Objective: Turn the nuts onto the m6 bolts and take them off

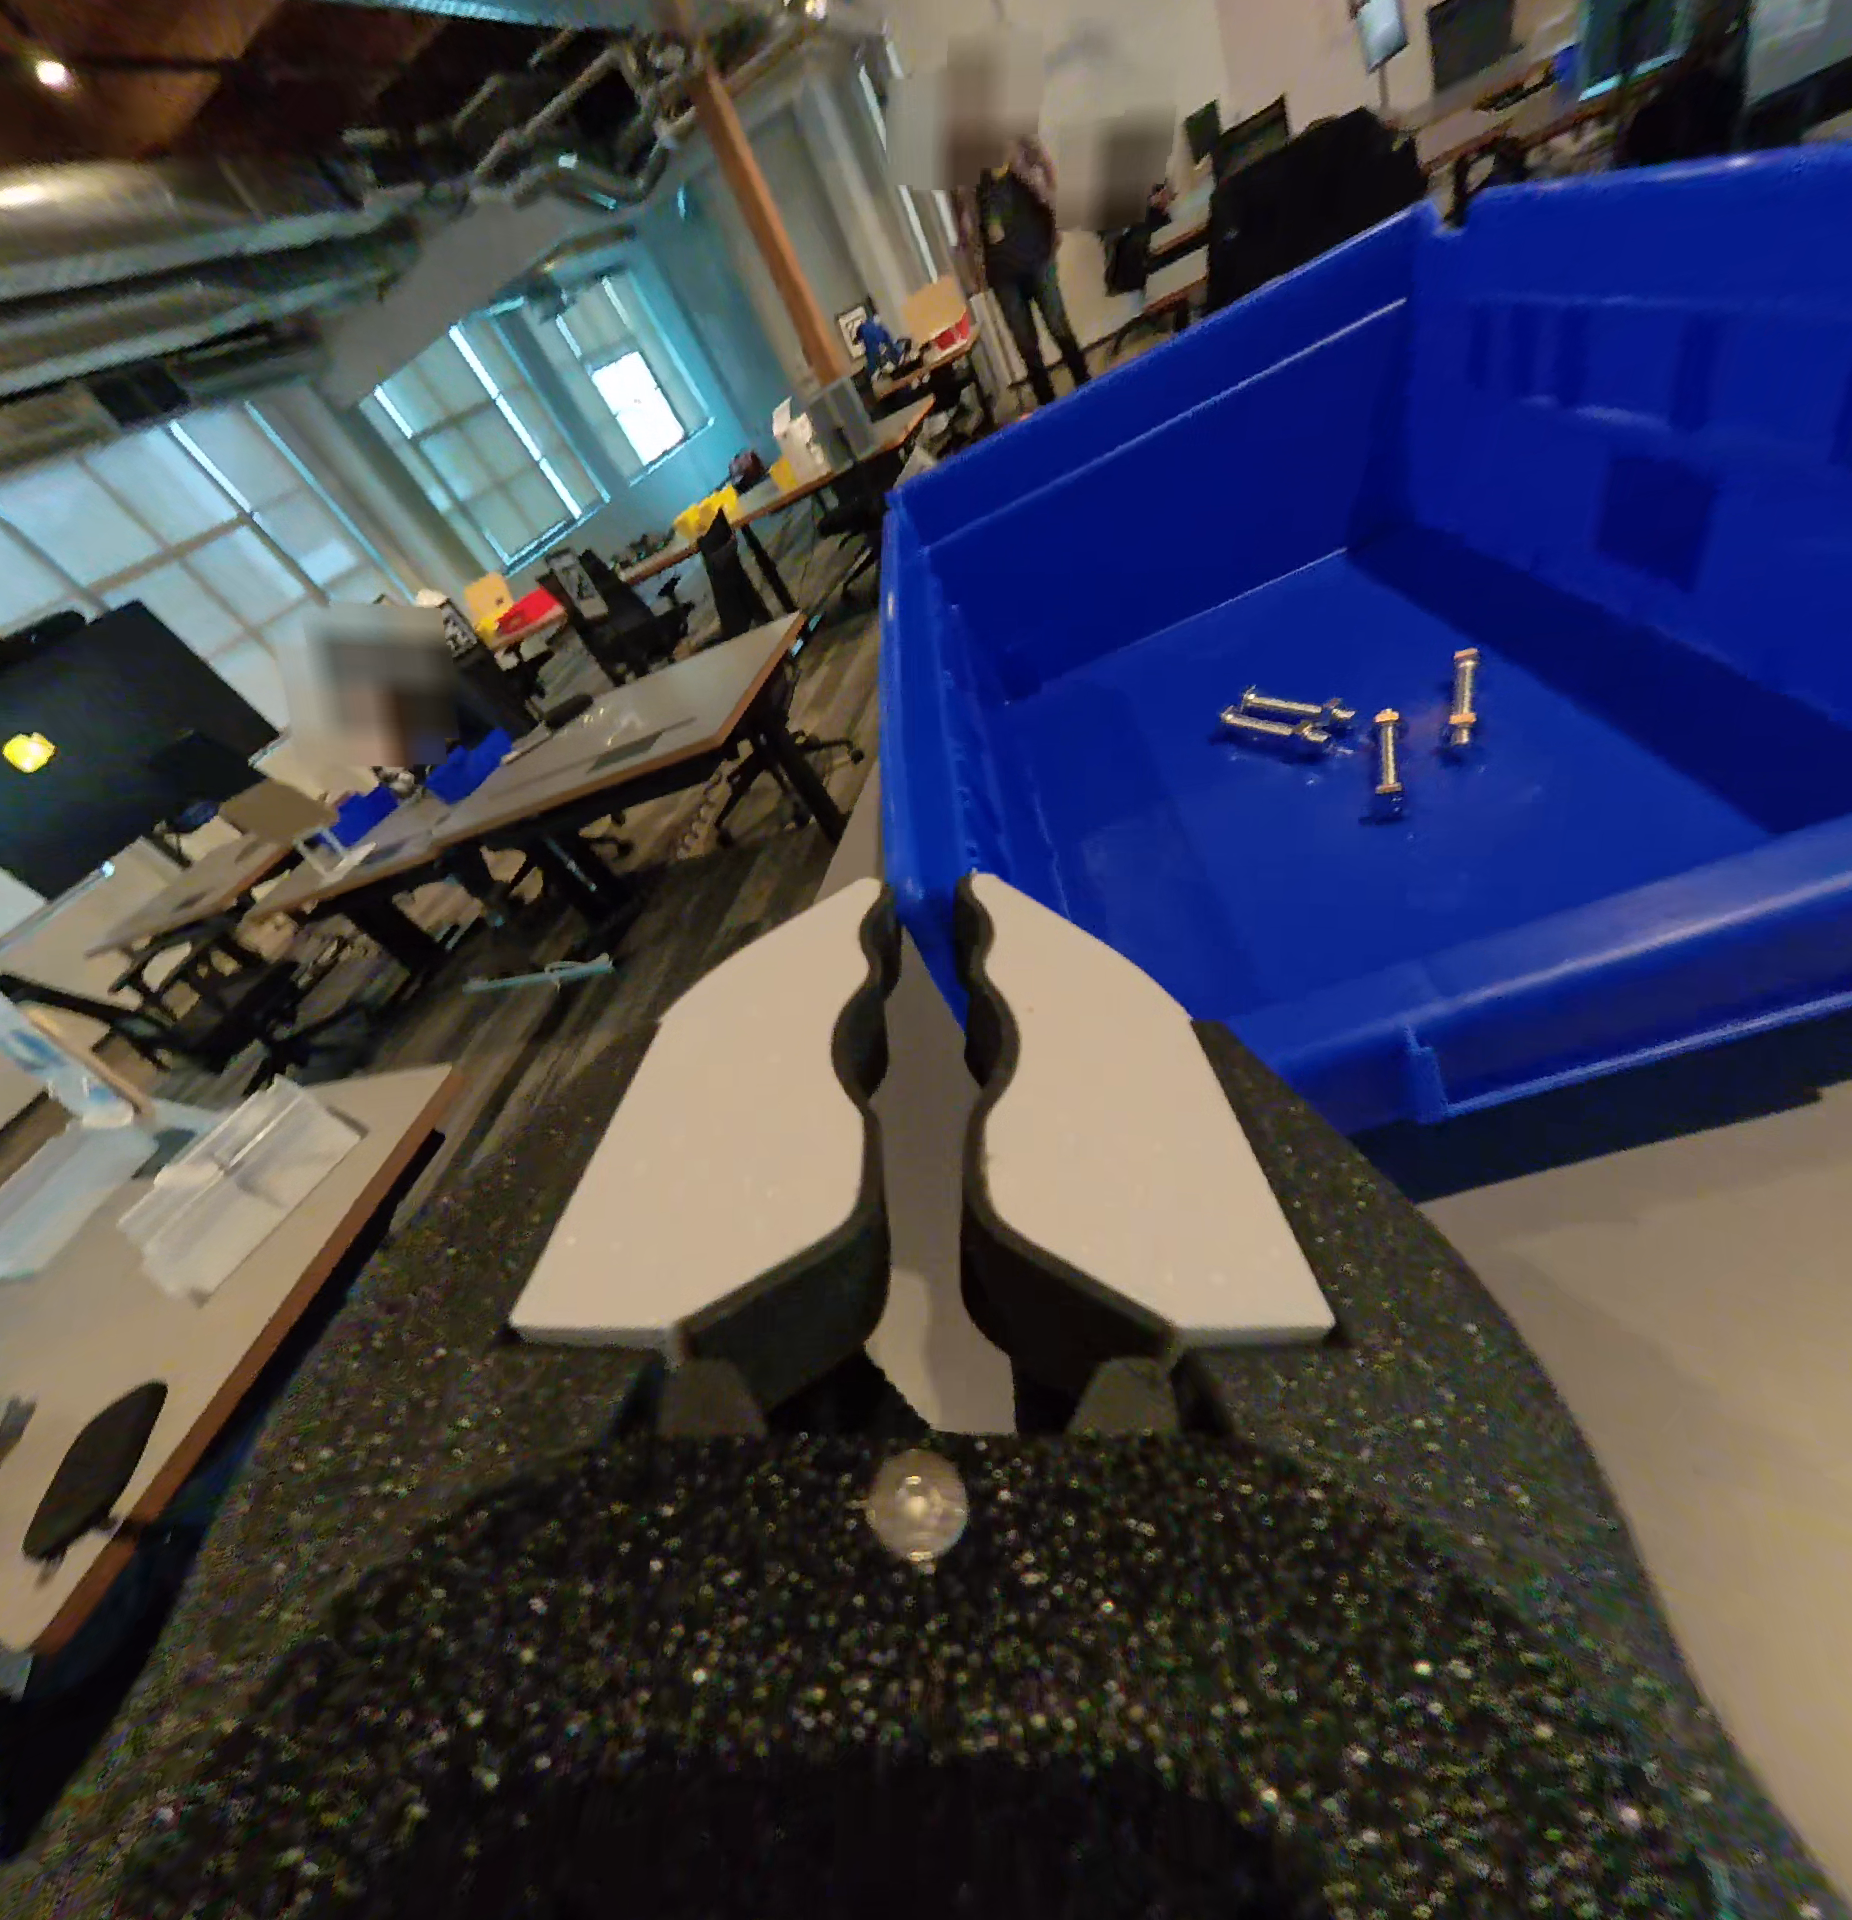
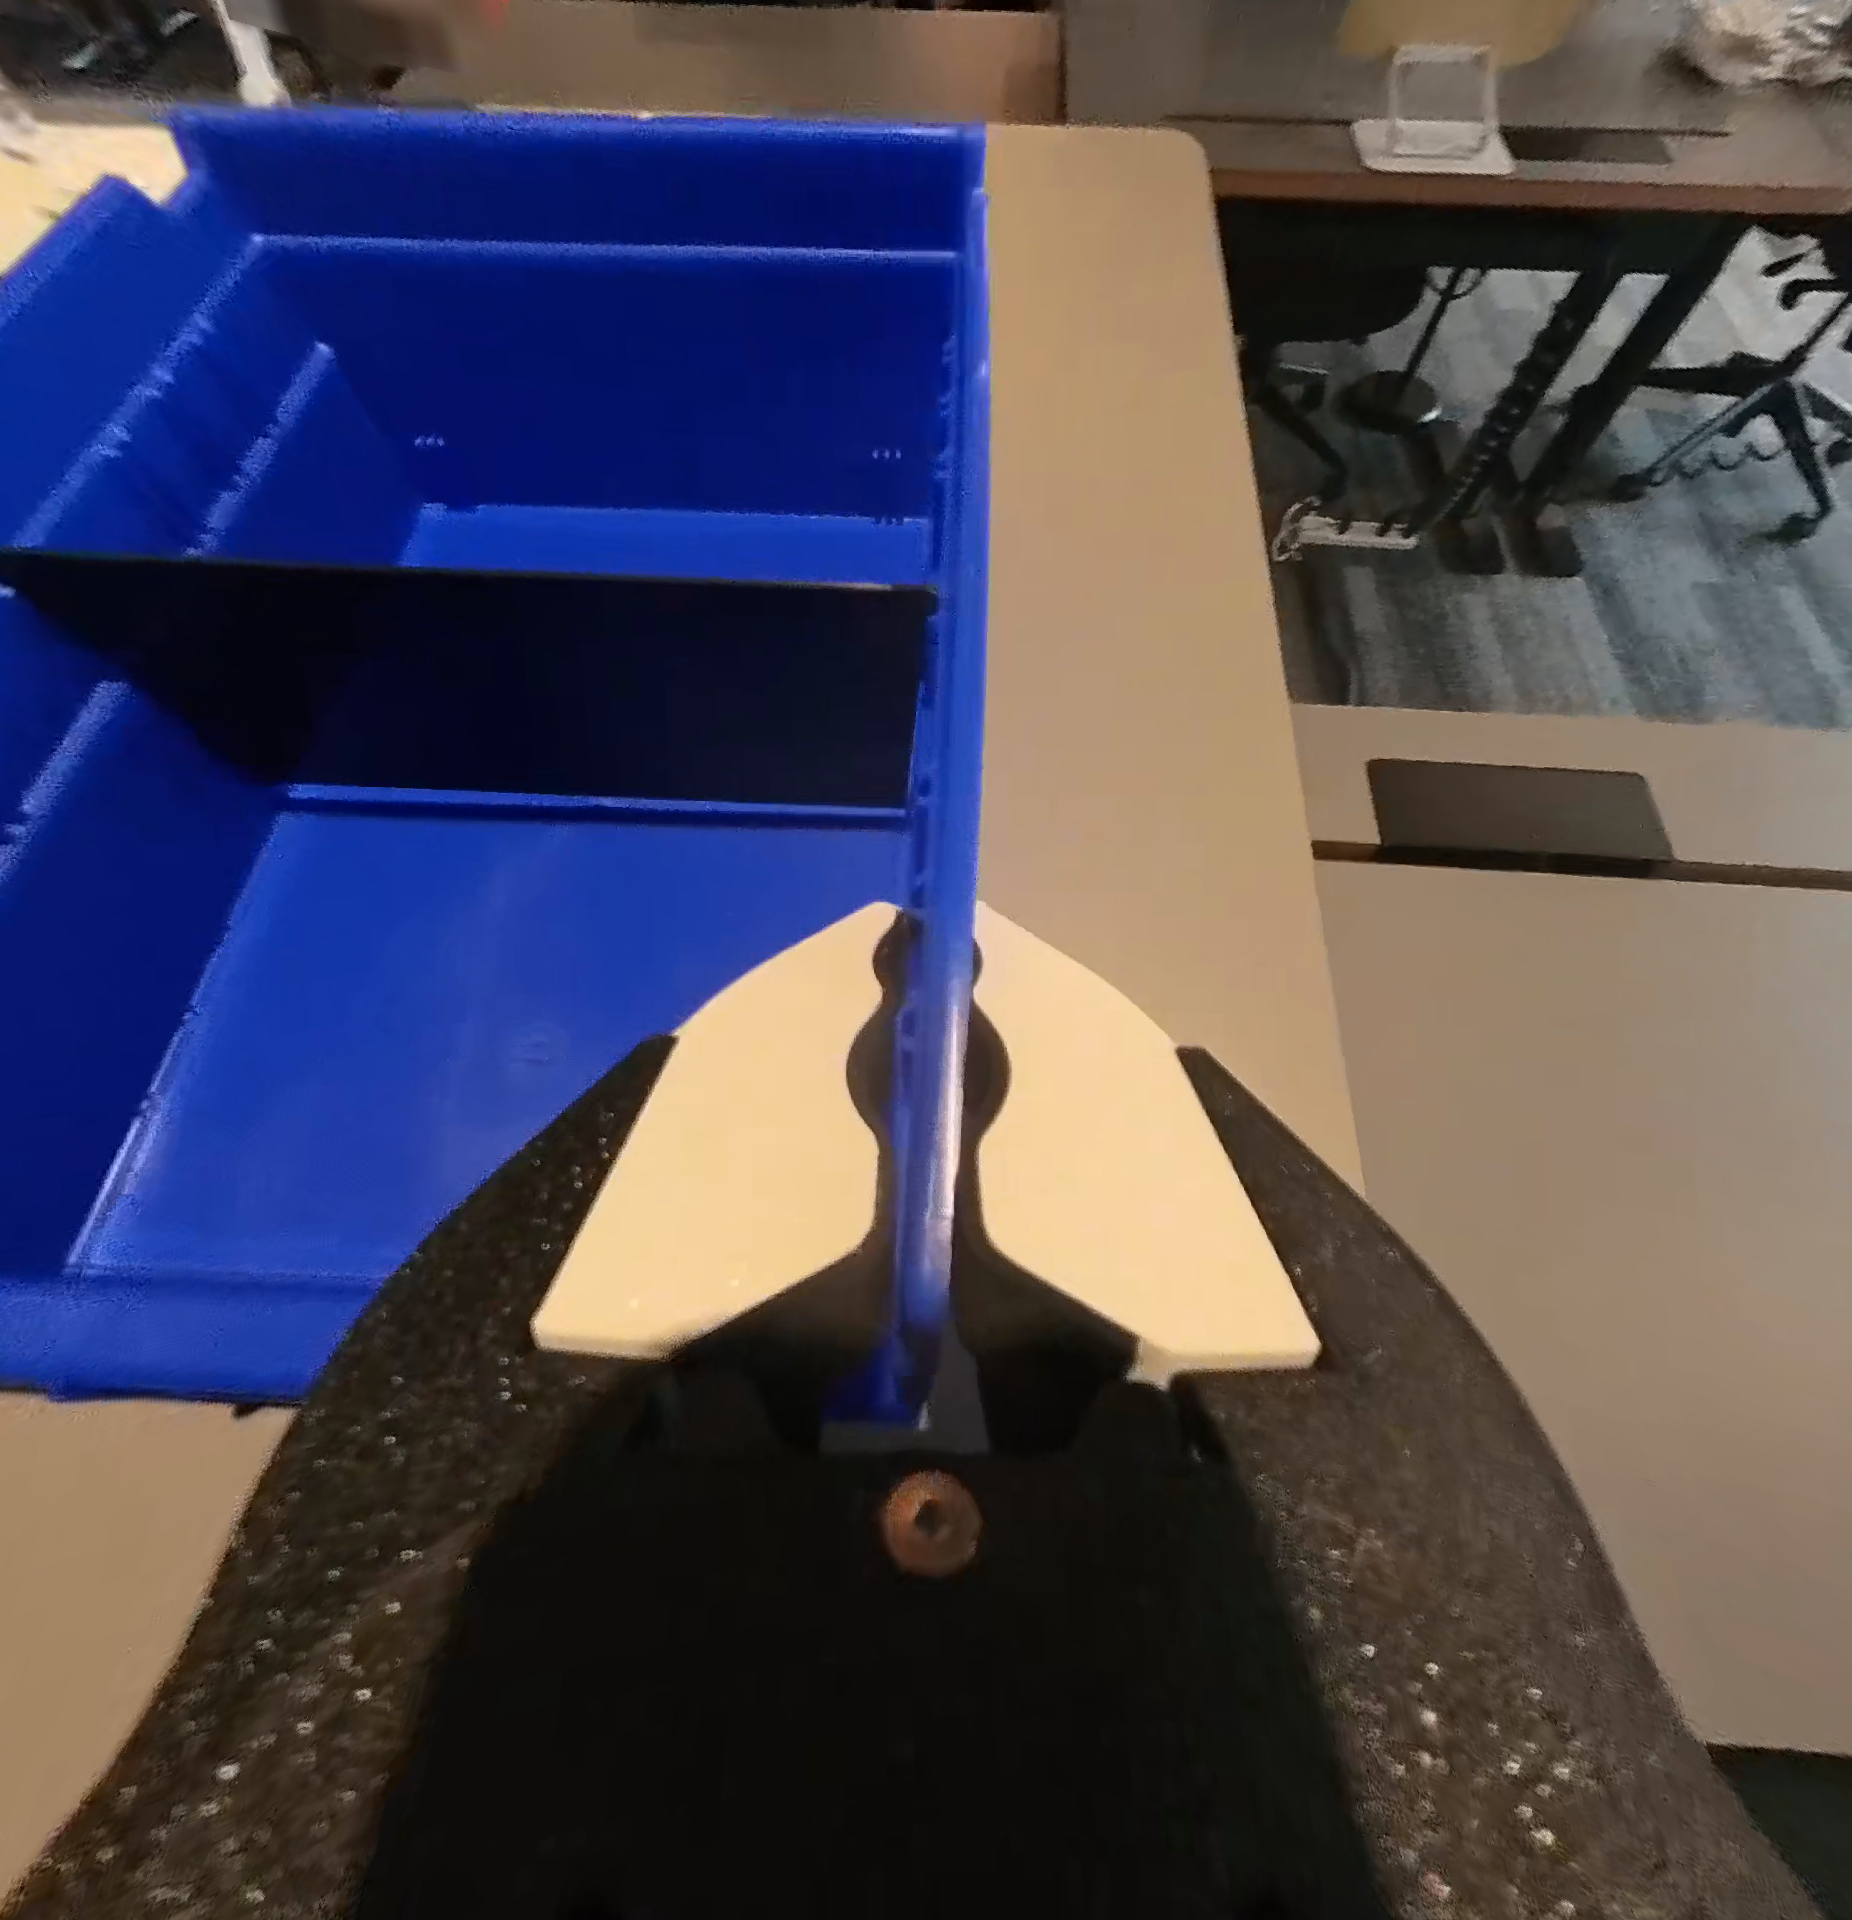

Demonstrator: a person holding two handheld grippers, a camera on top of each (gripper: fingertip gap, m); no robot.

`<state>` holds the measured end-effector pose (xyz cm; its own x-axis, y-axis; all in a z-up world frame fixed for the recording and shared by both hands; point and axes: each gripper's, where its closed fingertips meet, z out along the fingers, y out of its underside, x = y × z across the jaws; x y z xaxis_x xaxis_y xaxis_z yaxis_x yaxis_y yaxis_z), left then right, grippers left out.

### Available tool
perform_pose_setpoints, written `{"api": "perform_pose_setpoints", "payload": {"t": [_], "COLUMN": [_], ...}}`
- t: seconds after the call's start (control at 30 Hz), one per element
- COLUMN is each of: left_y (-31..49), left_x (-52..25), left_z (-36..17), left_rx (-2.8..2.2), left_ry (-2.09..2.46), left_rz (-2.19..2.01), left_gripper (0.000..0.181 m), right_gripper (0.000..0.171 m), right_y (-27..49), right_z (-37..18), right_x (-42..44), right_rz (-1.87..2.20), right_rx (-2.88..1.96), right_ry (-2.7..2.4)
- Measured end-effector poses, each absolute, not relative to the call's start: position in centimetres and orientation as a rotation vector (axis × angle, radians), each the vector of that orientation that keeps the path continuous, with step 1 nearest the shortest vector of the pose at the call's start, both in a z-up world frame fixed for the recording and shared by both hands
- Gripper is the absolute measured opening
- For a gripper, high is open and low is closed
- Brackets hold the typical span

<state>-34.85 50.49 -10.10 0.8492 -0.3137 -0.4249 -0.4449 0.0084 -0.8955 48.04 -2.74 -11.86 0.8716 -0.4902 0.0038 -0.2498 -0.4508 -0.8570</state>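
Observation:
A blue bin (image 1: 1524,436) stands on a grey table. Several silver bolts (image 1: 1286,717) lie on its floor, some with brass-coloured nuts (image 1: 1387,717) on them. My left gripper (image 1: 927,904) is at the bin's near left corner, and the corner edge fills the narrow space between its fingertips. In the right wrist view a blue bin (image 2: 589,187) with a black divider (image 2: 589,665) shows two bare compartments. My right gripper (image 2: 927,935) is shut on its right wall (image 2: 958,520), whose rim runs between the pads. No bolt or nut is in either grasp.
The table (image 2: 1109,520) ends just right of the bin, with a floor gap and another table (image 2: 1576,935) beyond. Clear plastic stands (image 1: 236,1174) sit on a table at the left. Desks, chairs and a person (image 1: 1026,260) are far off. One gripper's finger ends stand about 100 cm off the other's.

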Motion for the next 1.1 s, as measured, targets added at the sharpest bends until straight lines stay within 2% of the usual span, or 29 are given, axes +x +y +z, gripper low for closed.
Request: {"api": "perform_pose_setpoints", "payload": {"t": [0.37, 1.1], "left_y": [51.6, 55.2], "left_x": [-35.3, -36.6], "left_z": [-10.2, -9.8], "left_rx": [-1.537, -1.562], "left_ry": [0.726, 0.743], "left_rz": [0.051, 0.165], "left_gripper": [0.010, 0.014], "right_gripper": [0.007, 0.007], "right_y": [0.6, 2.8], "right_z": [-11.9, -11.9], "right_x": [51.5, 52.9], "right_rz": [-0.453, -0.416], "right_rx": [-2.040, -2.042], "right_ry": [0.605, 0.565]}}
